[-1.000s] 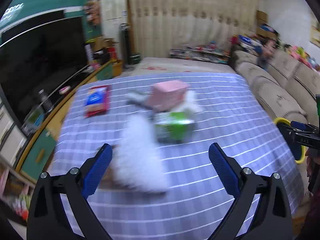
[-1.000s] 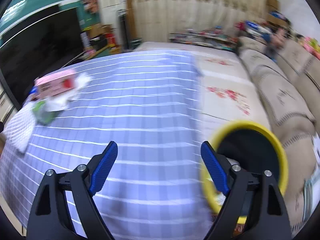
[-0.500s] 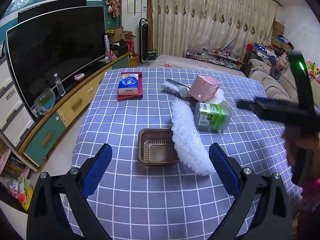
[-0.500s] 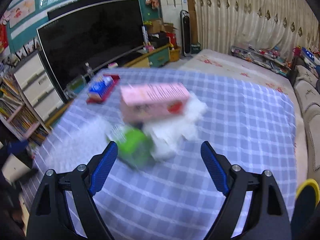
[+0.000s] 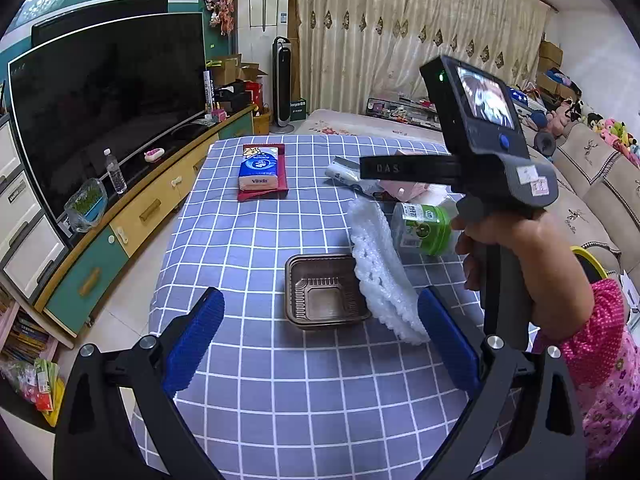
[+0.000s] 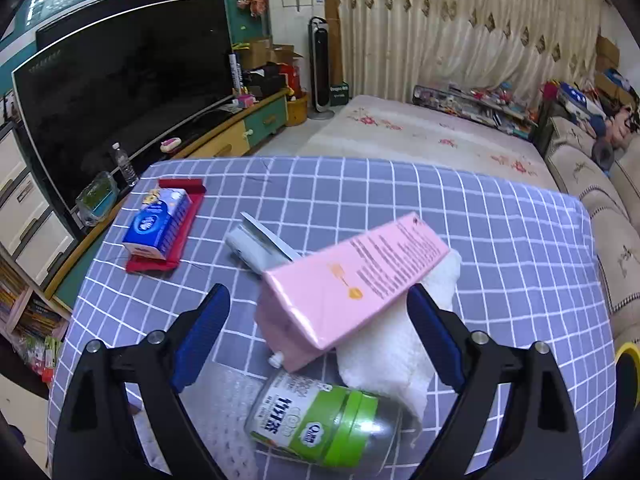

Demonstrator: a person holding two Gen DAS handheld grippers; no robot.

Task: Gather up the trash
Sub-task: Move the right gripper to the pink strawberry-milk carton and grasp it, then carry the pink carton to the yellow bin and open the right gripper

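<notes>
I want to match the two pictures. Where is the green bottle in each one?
Left wrist view: the green bottle lies right of centre, just behind the white foam sheet.
Right wrist view: the bottle lies at the bottom centre, below the pink box.
Shared landmark: the blue tissue pack on its red tray.

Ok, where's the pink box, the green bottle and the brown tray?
pink box (image 6: 360,280), right wrist view, on its broad top face.
green bottle (image 6: 320,426), right wrist view, on its label.
brown tray (image 5: 324,294), left wrist view, on its ribbed floor.
</notes>
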